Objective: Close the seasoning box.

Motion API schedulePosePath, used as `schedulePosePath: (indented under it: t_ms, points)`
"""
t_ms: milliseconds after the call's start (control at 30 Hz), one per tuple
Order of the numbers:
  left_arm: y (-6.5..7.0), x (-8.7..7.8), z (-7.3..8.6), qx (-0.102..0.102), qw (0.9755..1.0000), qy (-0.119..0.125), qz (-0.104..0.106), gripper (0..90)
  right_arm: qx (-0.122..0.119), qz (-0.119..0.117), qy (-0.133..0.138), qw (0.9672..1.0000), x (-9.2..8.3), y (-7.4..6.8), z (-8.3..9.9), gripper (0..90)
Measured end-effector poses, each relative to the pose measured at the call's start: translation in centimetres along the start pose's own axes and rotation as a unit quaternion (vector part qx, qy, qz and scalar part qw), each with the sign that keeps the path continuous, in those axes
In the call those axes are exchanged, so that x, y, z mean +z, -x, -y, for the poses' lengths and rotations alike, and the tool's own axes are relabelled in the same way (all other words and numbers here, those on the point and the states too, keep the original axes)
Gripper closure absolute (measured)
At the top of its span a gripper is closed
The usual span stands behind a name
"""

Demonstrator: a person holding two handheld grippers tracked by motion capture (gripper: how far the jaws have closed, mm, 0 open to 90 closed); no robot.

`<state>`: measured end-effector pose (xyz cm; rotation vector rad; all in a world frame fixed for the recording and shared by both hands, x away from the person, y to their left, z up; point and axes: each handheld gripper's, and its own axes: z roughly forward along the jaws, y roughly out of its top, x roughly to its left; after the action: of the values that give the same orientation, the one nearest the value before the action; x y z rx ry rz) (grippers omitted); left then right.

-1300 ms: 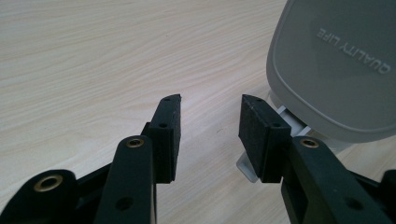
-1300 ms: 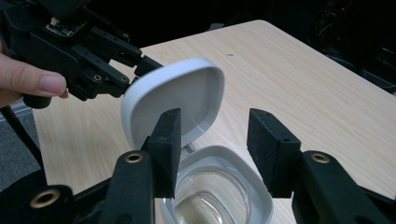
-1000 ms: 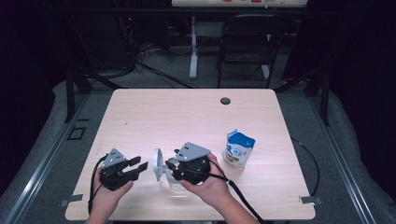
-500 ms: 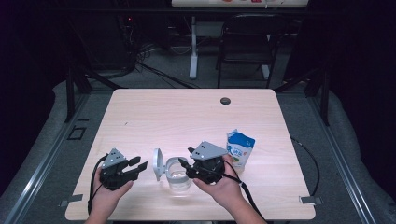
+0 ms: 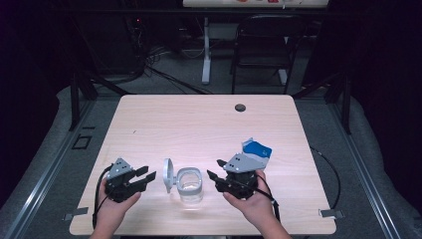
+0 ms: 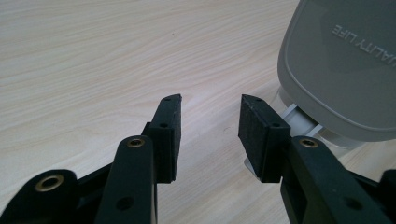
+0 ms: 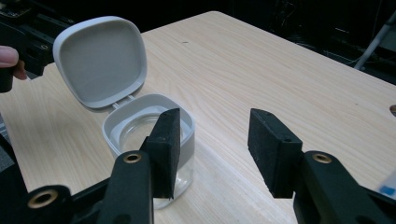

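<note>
A clear jar [image 5: 189, 186] with a grey rim stands near the table's front edge, its hinged grey lid [image 5: 168, 175] flipped up on the left side. In the right gripper view the jar [image 7: 148, 140] looks empty, and the lid [image 7: 100, 60] stands open behind it. My left gripper [image 5: 144, 176] is open just left of the lid, nothing between its jaws; its own view has the lid's back [image 6: 343, 65] close at the right. My right gripper [image 5: 215, 177] is open just right of the jar, apart from it.
A blue and white pouch [image 5: 257, 149] stands behind my right gripper. A dark round hole [image 5: 240, 107] marks the table's far side. The wooden tabletop [image 5: 199, 129] is bare beyond the jar. A chair [image 5: 261, 45] and cables lie past the far edge.
My right gripper has let go of the jar and drawn back to the right. The jar now stands free on the table. The left gripper has stayed put.
</note>
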<state>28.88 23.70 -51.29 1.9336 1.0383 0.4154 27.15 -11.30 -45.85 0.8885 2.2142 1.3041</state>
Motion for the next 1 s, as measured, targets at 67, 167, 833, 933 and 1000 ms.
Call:
schedulePosePath:
  t_ms: [67,167,833,933,1000]
  points:
    - [-0.1,0.0,0.0,-0.002,1.0,-0.001,-0.001,59.6,0.001,0.005,0.002,1.0,-0.3,0.2,0.2,54.6]
    - [-0.1,0.0,0.1,-0.003,1.0,0.003,-0.001,59.4,0.002,0.01,0.004,0.9999,-0.7,0.6,0.4,54.6]
    - [-0.3,0.0,0.1,-0.008,0.9999,0.006,-0.004,57.7,0.027,0.009,0.004,0.9996,-2.3,1.8,1.7,53.0]
    - [-0.3,0.0,0.1,-0.009,0.9999,0.005,-0.006,57.6,0.027,0.014,-0.003,0.9995,-2.6,2.0,1.8,55.6]
    - [-0.3,-0.1,0.1,-0.009,0.9999,0.001,-0.005,57.6,0.026,0.021,-0.005,0.9994,-2.7,2.2,2.0,56.8]
